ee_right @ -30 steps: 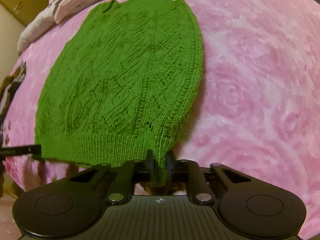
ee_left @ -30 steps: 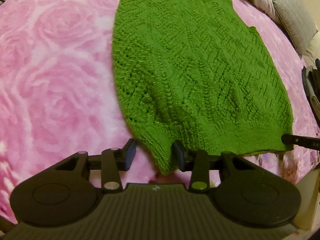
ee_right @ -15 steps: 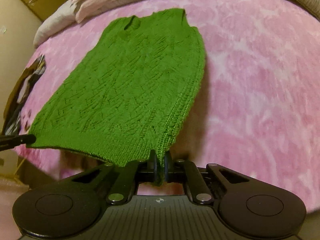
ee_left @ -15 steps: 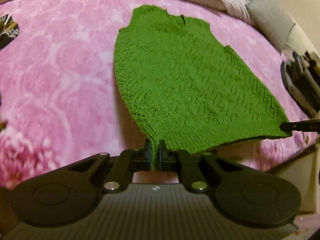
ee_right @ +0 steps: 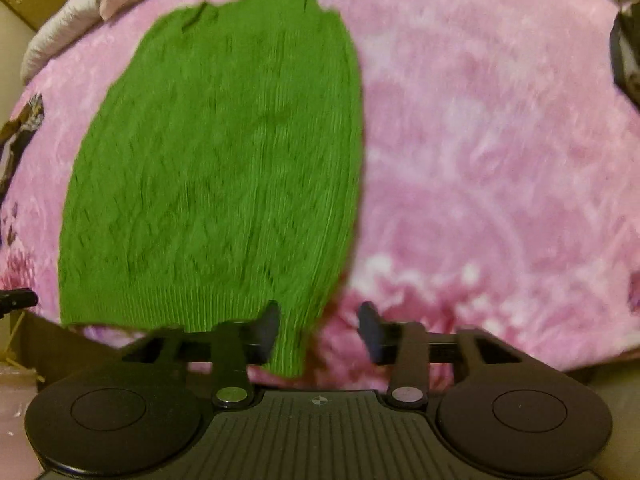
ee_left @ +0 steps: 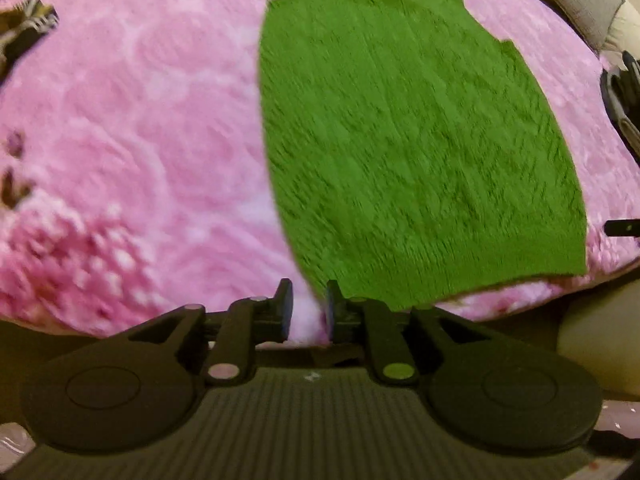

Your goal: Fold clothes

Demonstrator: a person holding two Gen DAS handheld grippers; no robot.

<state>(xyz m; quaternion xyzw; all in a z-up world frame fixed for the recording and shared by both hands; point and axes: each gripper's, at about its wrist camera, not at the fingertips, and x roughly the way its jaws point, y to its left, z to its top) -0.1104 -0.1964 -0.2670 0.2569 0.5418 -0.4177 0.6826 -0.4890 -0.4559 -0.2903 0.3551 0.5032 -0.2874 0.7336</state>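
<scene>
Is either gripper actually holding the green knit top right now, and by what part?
Neither. Both grippers' jaws are opening: the left gripper is clear of the green knit top, and the hem corner hangs loose in the right gripper.

Green sweater (ee_left: 420, 152): coarse matt knit wool, ribbed at the hem. Pink blanket (ee_left: 140, 140): soft plush fleece, rose-patterned. Left gripper (ee_left: 308, 310) body: matt black ridged plastic.

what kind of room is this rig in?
Probably a bedroom: a green knit sweater lies spread on a bed under a pink rose-print blanket, with pillows bunched along its far edge.
</scene>
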